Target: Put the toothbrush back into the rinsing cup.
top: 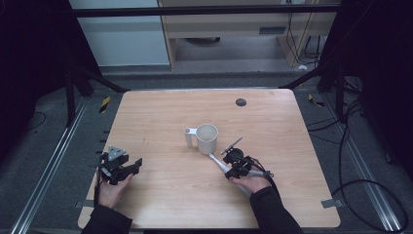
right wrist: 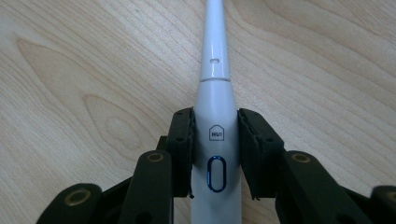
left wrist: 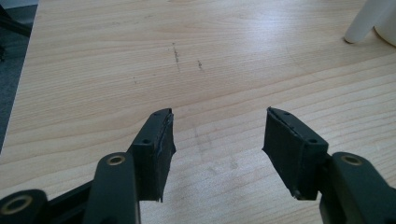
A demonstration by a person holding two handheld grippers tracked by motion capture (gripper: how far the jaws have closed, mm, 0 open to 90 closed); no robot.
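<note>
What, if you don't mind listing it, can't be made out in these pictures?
- Toothbrush head: cut off by the right gripper view's top edge.
- Toothbrush in the high view: mostly hidden under the right tongs.
- Mug: cropped at the left gripper view's corner.
- Dark disc: too small to identify.

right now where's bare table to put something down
The far half of the table is bare apart from a small dark disc. The stretch between the open left gripper and the mug is free too. It is crowded around the mug, where the right gripper holds an electric toothbrush.
</note>
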